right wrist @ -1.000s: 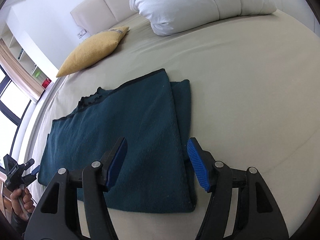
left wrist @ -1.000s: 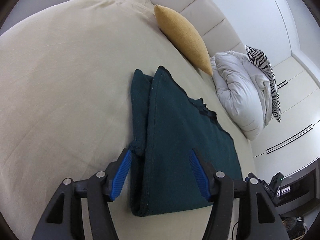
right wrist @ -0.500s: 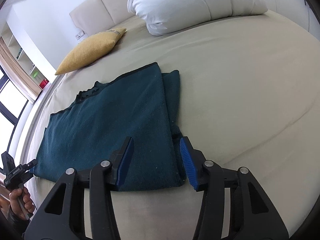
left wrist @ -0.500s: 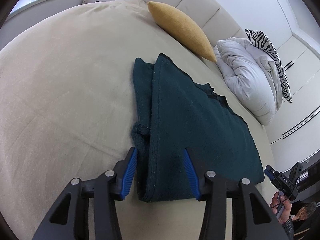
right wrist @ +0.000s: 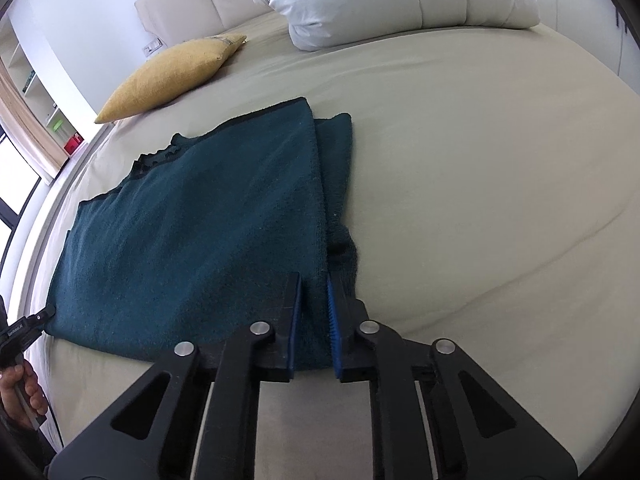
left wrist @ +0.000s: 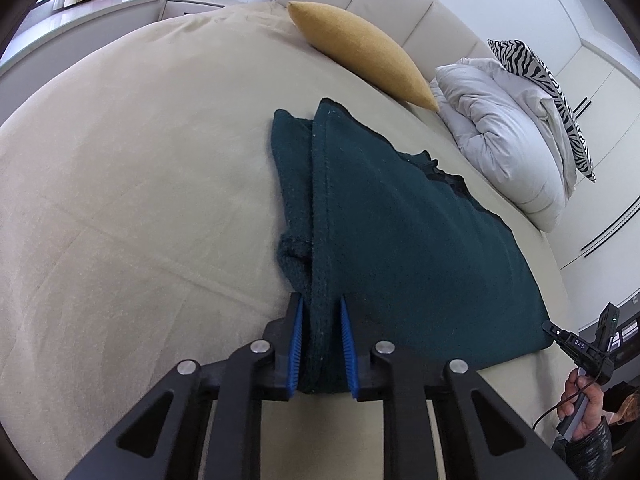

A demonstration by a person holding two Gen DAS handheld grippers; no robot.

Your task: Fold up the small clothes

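Now the dark teal garment lies folded flat on the beige bed, its near edge toward both cameras. The left gripper has just been closing, and its blue pads press on the near corner at one side of the garment, where a bunched fold of thicker fabric sits between them; how many layers are caught is hard to make out. The right gripper has likewise just been closing, its jaws narrow and pinching the cloth at the opposite near corner, beside a rolled sleeve or side fold whose shape is partly hidden under the top layer. Beyond the garment lie a mustard cushion, a white duvet and a zebra-striped pillow partly tucked behind it. At each picture's edge a hand grips the other tool's handle, mostly cut off.
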